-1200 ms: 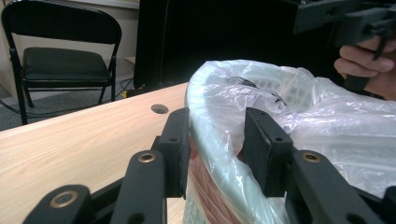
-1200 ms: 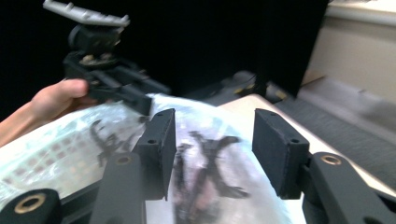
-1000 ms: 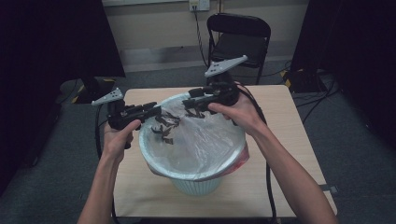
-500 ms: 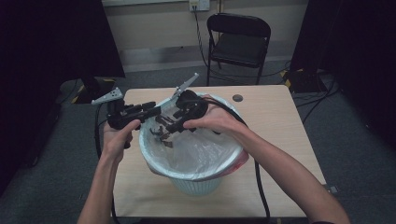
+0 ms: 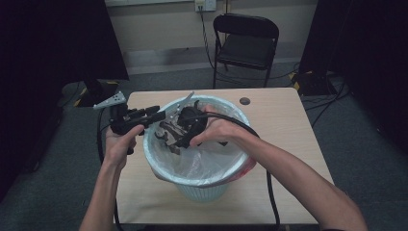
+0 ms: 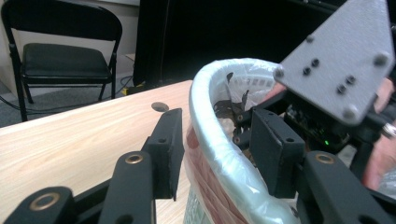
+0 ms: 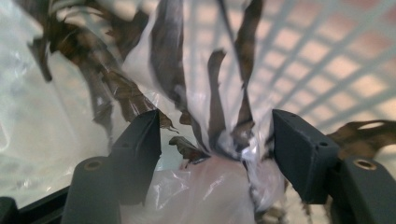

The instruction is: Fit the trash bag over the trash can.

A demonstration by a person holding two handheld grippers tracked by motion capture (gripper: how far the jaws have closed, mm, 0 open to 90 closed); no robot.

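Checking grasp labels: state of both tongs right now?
Left tongs: open, jaws astride the bin rim, just been opening.
Right tongs: open inside the bin, bunched bag liner between jaws, just been opening.

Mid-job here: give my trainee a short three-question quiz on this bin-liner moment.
1. True or false: the left gripper has one jaw outside the bin rim and one inside it.
2. What lies between the right gripper jaws? A) a cable B) a fold of the clear liner C) the chair
3. What small round thing lies on the table beyond the bin?

Key:
1. True; the jaws straddle the liner-covered rim, and they have just been opening.
2. B; the pads stand clear of the fold, having just opened.
3. A dark disc; what it is, I cannot tell.
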